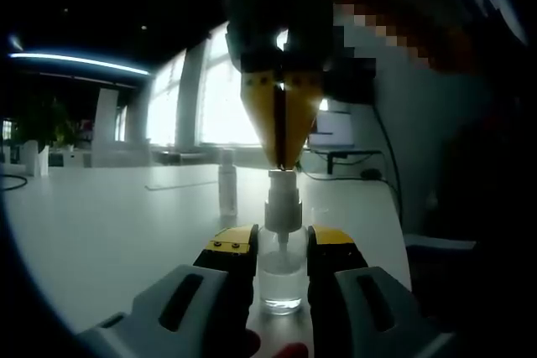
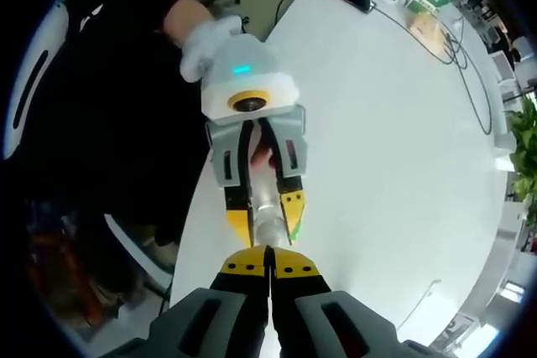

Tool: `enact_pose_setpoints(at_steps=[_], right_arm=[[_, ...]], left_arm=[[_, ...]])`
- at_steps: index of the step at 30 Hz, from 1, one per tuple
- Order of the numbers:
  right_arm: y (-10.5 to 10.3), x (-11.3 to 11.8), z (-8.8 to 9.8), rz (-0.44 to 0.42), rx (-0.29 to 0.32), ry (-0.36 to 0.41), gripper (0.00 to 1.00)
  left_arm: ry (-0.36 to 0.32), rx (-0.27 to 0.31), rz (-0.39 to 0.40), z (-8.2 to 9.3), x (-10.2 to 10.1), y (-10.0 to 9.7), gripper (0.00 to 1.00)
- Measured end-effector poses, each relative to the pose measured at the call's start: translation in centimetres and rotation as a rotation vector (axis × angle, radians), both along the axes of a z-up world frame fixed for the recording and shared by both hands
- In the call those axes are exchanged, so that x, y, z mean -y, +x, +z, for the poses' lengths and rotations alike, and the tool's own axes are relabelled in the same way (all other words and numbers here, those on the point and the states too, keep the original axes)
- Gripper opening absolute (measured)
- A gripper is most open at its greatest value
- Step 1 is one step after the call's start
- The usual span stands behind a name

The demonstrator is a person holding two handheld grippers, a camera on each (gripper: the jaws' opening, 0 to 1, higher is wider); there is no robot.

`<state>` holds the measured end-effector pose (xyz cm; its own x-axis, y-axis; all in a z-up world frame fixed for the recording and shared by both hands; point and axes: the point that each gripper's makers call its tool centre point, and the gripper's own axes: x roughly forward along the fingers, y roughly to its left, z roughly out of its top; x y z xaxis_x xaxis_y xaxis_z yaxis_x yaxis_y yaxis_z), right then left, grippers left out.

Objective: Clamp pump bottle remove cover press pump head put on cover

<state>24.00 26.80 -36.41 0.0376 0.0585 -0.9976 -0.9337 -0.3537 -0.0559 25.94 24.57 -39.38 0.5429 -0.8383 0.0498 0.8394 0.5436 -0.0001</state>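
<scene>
A clear pump bottle (image 1: 281, 278) stands upright on the white table (image 1: 109, 224). My left gripper (image 1: 281, 241) is shut on its body, one yellow-tipped jaw on each side. My right gripper (image 1: 285, 157) comes down from above with its jaws shut, and its tips rest on the white pump head (image 1: 283, 199). The clear cover (image 1: 227, 186) stands on the table, behind the bottle and a little to the left. In the right gripper view, my right gripper (image 2: 268, 267) points straight down at the bottle (image 2: 268, 228), which sits between the jaws of the left gripper (image 2: 267, 222).
The table edge (image 2: 197, 232) runs close beside the bottle, with a person in dark clothes just past it. A gloved hand (image 2: 210, 44) holds the left gripper. Cables (image 2: 470, 56) and small items (image 2: 424, 6) lie at the table's far end, near a monitor (image 1: 336, 127).
</scene>
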Motion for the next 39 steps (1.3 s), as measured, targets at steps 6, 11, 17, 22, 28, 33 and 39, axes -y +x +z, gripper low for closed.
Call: enact_pose_setpoints(at_steps=[6,11,17,22,28,33,39], right_arm=[[0.07,0.0,-0.3,-0.036,-0.008,-0.002,0.0],[-0.06,0.03,-0.27,-0.025,0.003,-0.005,0.0],[0.02,0.08,0.32,-0.008,0.002,0.019,0.0],[0.01,0.08,0.36,-0.015,-0.006,0.023,0.0],[0.03,0.08,0.36,-0.016,-0.006,0.024,0.0],[0.01,0.08,0.36,-0.008,-0.004,0.025,0.0],[0.02,0.03,0.35,0.001,-0.001,0.021,0.0]], left_arm=[[0.001,0.001,0.001,0.01,0.01,-0.04,0.15],[0.0,0.001,0.0,-0.02,-0.03,0.0,0.15],[0.001,0.002,-0.001,-0.01,-0.03,0.01,0.15],[0.001,0.003,-0.001,-0.03,-0.03,0.03,0.15],[0.001,0.004,-0.001,-0.05,-0.06,0.07,0.15],[0.002,0.005,-0.001,-0.05,-0.05,0.07,0.15],[0.002,0.004,-0.001,-0.06,-0.04,0.06,0.15]])
